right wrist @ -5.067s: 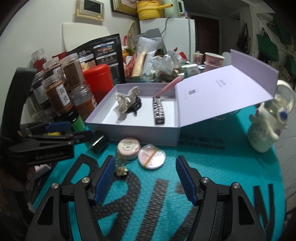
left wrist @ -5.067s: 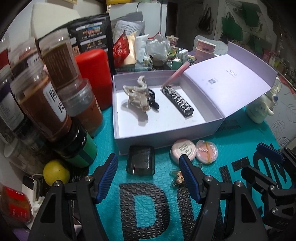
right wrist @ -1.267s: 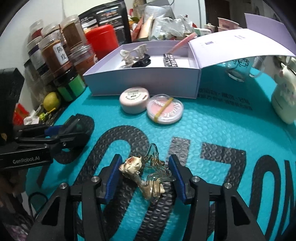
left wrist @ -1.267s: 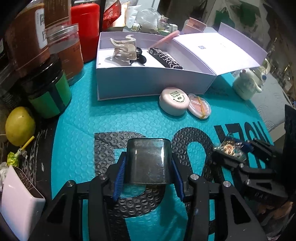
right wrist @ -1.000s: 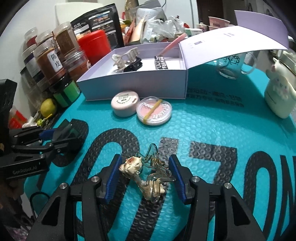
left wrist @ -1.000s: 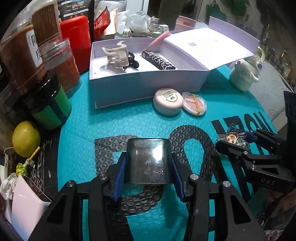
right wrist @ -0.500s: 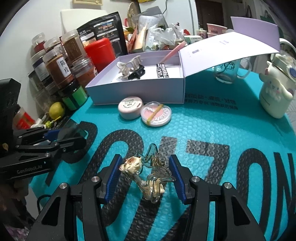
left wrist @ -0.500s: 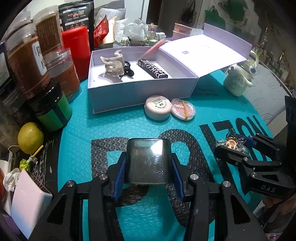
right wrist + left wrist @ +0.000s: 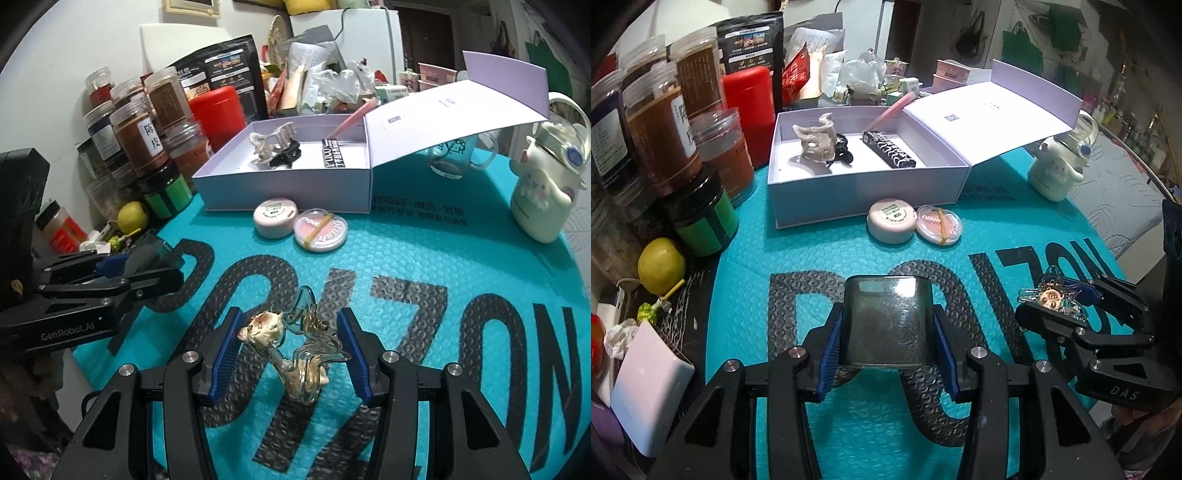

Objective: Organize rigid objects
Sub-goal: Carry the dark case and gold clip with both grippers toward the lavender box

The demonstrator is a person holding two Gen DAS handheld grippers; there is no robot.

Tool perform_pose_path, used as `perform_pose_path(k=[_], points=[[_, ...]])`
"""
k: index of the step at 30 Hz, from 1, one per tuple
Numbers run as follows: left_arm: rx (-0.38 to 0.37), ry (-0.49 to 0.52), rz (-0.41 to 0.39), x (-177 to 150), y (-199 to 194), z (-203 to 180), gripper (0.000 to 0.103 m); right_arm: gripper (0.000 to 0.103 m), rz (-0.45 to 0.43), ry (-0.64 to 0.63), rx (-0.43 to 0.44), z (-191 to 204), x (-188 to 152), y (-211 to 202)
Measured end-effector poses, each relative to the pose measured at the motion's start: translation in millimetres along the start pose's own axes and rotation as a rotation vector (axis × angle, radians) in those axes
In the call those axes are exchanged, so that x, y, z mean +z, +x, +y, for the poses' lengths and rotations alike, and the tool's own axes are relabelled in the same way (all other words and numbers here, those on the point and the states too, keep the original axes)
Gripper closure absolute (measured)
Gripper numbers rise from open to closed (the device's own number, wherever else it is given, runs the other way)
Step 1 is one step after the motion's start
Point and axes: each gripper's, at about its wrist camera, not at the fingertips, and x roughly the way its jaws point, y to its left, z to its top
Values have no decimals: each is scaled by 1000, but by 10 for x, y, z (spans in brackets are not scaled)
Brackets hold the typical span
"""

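My left gripper [image 9: 888, 332] is shut on a dark smoky translucent case [image 9: 888, 321] and holds it above the teal mat; the gripper also shows in the right wrist view [image 9: 147, 266]. My right gripper [image 9: 288, 350] is shut on a clear hair clip with a small animal figure [image 9: 291, 343]; the gripper also shows in the left wrist view [image 9: 1056, 299]. The open lavender box [image 9: 871, 199] lies ahead with a clear claw clip [image 9: 814, 142], a black clip [image 9: 844, 155] and a black patterned tube [image 9: 890, 153] inside. A round pink compact [image 9: 892, 219] and a blush compact [image 9: 938, 223] lie in front of the box.
Spice jars [image 9: 665, 122], a green-labelled jar [image 9: 701, 221], a red canister [image 9: 750, 107] and a lemon [image 9: 661, 264] crowd the left. A white cartoon bottle [image 9: 1060, 173] stands right. The box lid [image 9: 990, 110] hangs open to the right. A white block [image 9: 650, 384] lies near left.
Both grippers have lifted and drawn back with their objects held. The box and the two compacts now look farther off. Nothing on the mat has moved.
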Motion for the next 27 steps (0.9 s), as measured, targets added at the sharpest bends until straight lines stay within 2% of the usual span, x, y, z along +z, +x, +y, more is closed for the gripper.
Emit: perform_pose_path(k=[19,27], points=[[-2,81,-78,672,-4,-150,58,51,-74,-107,-41,-52,604,-108],[-3,105,-103,942,32,-194,58,51,-99,-105,-40,-131,837,-82]])
